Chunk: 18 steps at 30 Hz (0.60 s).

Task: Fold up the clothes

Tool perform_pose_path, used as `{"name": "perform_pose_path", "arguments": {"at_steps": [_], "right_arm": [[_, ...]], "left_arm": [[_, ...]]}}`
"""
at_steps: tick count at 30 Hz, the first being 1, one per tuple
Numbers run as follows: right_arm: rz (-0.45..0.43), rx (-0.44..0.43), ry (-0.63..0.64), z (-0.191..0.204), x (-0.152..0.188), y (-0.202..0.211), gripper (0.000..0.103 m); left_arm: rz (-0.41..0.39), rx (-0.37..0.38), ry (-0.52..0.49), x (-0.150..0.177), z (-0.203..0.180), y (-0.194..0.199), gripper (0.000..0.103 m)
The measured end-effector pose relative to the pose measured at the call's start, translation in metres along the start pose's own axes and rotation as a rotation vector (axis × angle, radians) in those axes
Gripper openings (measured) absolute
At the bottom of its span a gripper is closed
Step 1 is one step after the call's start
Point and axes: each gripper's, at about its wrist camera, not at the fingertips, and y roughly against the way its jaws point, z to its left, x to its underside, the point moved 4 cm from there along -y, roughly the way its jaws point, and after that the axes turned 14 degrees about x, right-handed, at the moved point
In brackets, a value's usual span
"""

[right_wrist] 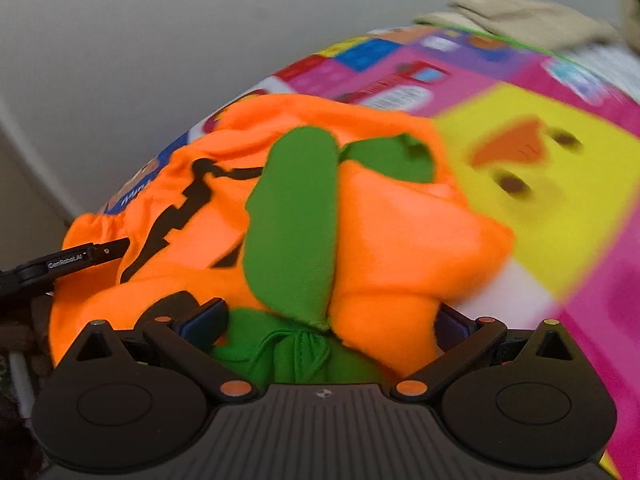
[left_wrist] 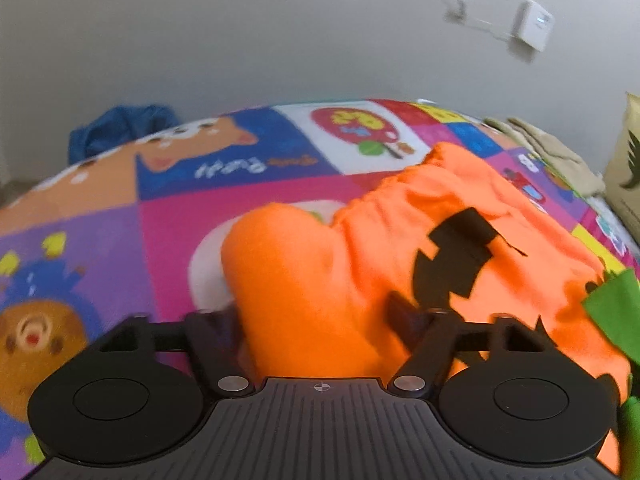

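An orange pumpkin costume (left_wrist: 360, 248) with black face patches and green leaf pieces (right_wrist: 296, 216) lies bunched on a colourful cartoon play mat (left_wrist: 176, 224). My left gripper (left_wrist: 314, 316) is down at its near edge. A thick roll of the orange fabric fills the gap and both fingers press against it. My right gripper (right_wrist: 328, 322) stands wide over the green and orange part, with fabric lying loosely between its fingers. One finger (right_wrist: 108, 250) of the left gripper shows at the left edge of the right wrist view.
A blue garment (left_wrist: 116, 128) lies at the mat's far left edge by the wall. Beige clothes (left_wrist: 560, 152) and a tan bag (left_wrist: 626, 176) sit at the far right. A white box (left_wrist: 534, 24) with a cable hangs on the wall.
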Motion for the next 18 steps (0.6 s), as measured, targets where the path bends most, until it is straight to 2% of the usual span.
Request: {"name": "perform_pose_path", "arguments": {"at_steps": [1,3,5,7,9,11,14,16,18], "right_arm": [[-0.018,-0.015,0.038,0.012,-0.010,-0.007,0.103],[-0.060,-0.060,0.105,0.039,-0.028,-0.016,0.103],[-0.108,-0.115,0.168,0.068,-0.044,-0.020,0.103],[-0.160,-0.151,0.270,0.098,-0.051,-0.013,0.103],[-0.207,-0.104,0.376,0.117,-0.047,-0.004,0.103],[-0.261,0.011,0.513,0.121,-0.030,0.006,0.103],[-0.323,0.269,0.698,0.096,0.003,0.015,0.103],[-0.319,0.429,0.715,0.060,0.016,0.023,0.103],[-0.298,0.565,0.682,0.020,0.024,0.034,0.103]], "left_arm": [[-0.002,0.006,-0.017,0.000,-0.001,-0.002,0.066],[-0.004,-0.016,-0.056,0.001,0.001,0.001,0.042],[-0.009,-0.056,-0.097,0.001,0.006,0.008,0.029],[-0.022,-0.077,-0.107,0.004,0.014,0.027,0.025],[-0.021,-0.080,-0.100,0.013,0.021,0.048,0.024],[-0.003,-0.058,-0.085,0.027,0.023,0.068,0.024],[0.030,0.029,-0.063,0.053,0.014,0.093,0.024],[0.028,0.110,-0.066,0.068,0.001,0.108,0.026],[0.001,0.139,-0.071,0.074,-0.007,0.119,0.037]]}}
